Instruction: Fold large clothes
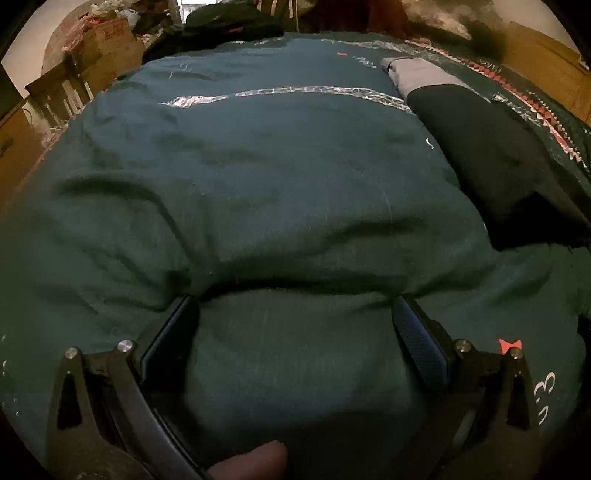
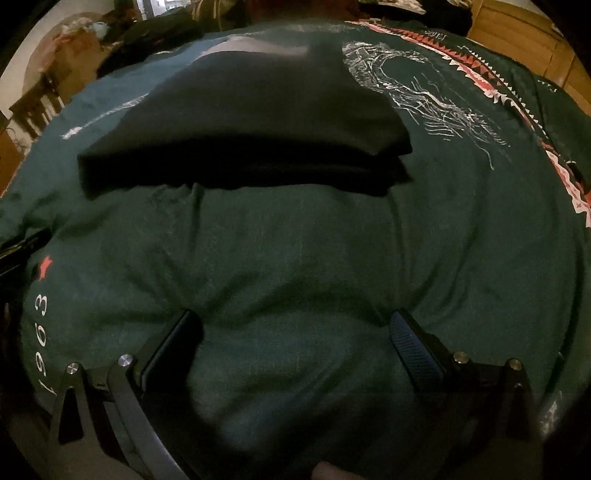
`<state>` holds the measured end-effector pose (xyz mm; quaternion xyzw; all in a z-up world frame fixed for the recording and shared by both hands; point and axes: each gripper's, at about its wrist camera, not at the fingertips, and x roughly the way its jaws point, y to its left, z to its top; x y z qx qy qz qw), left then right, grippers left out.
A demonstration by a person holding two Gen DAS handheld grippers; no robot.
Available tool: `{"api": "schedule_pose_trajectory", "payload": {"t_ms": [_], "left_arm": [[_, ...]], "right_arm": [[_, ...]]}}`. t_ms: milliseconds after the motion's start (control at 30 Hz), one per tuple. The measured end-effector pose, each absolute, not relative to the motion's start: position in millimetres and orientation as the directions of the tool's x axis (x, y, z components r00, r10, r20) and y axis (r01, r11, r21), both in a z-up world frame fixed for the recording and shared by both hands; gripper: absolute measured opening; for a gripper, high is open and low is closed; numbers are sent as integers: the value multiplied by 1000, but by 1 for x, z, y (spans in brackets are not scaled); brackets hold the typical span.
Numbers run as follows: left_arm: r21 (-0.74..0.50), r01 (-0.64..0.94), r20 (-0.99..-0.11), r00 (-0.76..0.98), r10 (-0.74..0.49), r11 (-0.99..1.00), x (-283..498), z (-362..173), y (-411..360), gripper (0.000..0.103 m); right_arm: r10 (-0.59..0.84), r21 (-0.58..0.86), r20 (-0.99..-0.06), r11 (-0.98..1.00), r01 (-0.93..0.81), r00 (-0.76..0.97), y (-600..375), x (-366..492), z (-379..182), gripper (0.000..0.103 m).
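Far left, left wrist view: cardboard boxes (image 1: 110, 35) and wooden furniture (image 1: 55, 88) beyond bed edge, dim and blurred. Left gripper (image 1: 295, 306) angled steeply down, jaws spread wide, nothing between pads; both fingertips resting on or just above dark teal bedspread (image 1: 240, 155), contact not clear. Teal cloth bunched into low ridge right at fingertips. White printed band across spread further back. Small red mark and white numerals near right finger. Toward right of same view: folded dark garment (image 1: 491, 162) lying flat on bedspread, well apart from left gripper, pale grey folded piece (image 1: 421, 75) at its far end, touching it. Right wrist view: same folded dark garment (image 2: 243, 122) straight ahead, square-edged, layered, near but apart from fingertips. Right gripper (image 2: 295, 321) likewise pointing down, jaws at full spread, empty, over bare teal cloth. White "1963" print at left, white line drawing (image 2: 417, 92) and red-white zigzag border (image 2: 517, 96) at right. Wooden cabinet (image 2: 517, 26) at far right corner.
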<state>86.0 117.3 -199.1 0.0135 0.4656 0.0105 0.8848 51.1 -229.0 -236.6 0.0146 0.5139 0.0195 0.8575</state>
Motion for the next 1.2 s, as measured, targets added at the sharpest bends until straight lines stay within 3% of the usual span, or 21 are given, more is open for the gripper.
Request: {"api": "schedule_pose_trajectory", "payload": {"t_ms": [200,333,467,633,1200], "left_arm": [[62,16,-809,586,41,998,84,-189,105,103],[45,137,-781,623,-51,990,77,-170,61,103],[41,217,-815,572,-94,975,83,-187,30,103],[39,202,-797,597,-92,979,81,-209,31,103],[28,199,-813,575,-94,980,84,-206,30,103]], "right_arm": [[52,54,-881,998,-9,469,-228,51,-235,103],[20,23,-874,1000,0,486,-234,43,-221,103],[9,32,-887,999,41,461,-251,46,-221,103],[-14,18,-892,998,67,452,-251,50,-227,103],[-5,30,-894,997,71,449,-252,54,-232,103]]}}
